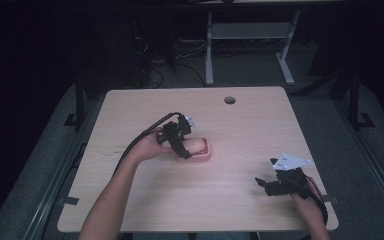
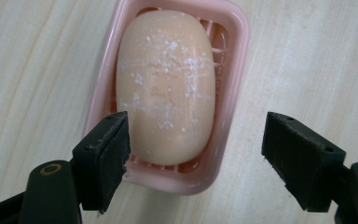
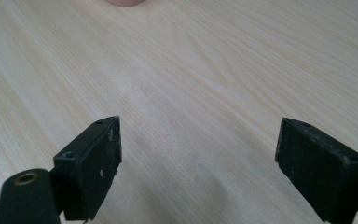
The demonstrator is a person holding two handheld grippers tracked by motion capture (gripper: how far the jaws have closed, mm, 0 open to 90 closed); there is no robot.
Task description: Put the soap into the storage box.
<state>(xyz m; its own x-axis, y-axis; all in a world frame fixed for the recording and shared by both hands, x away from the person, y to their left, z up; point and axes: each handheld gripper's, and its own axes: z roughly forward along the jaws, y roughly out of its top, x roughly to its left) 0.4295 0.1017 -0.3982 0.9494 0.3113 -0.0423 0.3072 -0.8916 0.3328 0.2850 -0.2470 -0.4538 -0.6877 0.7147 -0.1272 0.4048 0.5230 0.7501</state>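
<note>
One soap bar (image 2: 166, 86), one pink dish (image 2: 240, 56), two grippers, one table (image 1: 250, 125).

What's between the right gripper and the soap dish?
Bare tabletop. In the high view nothing lies between the right gripper and the pink soap dish; the right gripper view shows the same bare wood.

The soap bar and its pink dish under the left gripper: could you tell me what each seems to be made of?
Soap bar: looks like solid peach soap, matte, with white scuffs and powdery flecks. Pink dish: probably moulded plastic, smooth and slightly glossy, with rounded rim and ribbed floor.
</note>
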